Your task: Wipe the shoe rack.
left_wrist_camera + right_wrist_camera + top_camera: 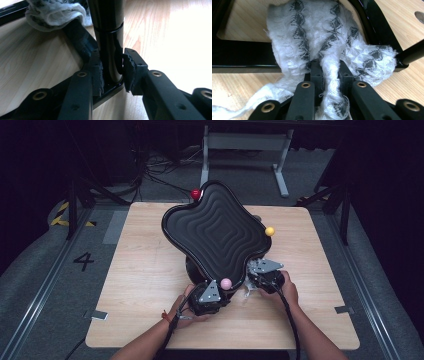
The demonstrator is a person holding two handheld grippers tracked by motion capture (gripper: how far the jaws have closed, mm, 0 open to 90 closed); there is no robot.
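Note:
A black seat with a rippled top stands tilted on the wooden table. Its glossy black post rises between the jaws of my left gripper, whose pads sit just off the post, a thin gap showing at the right pad. In the high view the left gripper is at the seat's near edge. My right gripper is shut on a fold of white cloth with a dark zigzag pattern. The cloth drapes over the black base frame. From above, the right gripper is under the seat's near right corner.
Small balls sit at the seat's rim: red at the back, yellow at the right, pink at the front. A bunch of the cloth lies on the frame beyond the post. A grey stand is behind the table.

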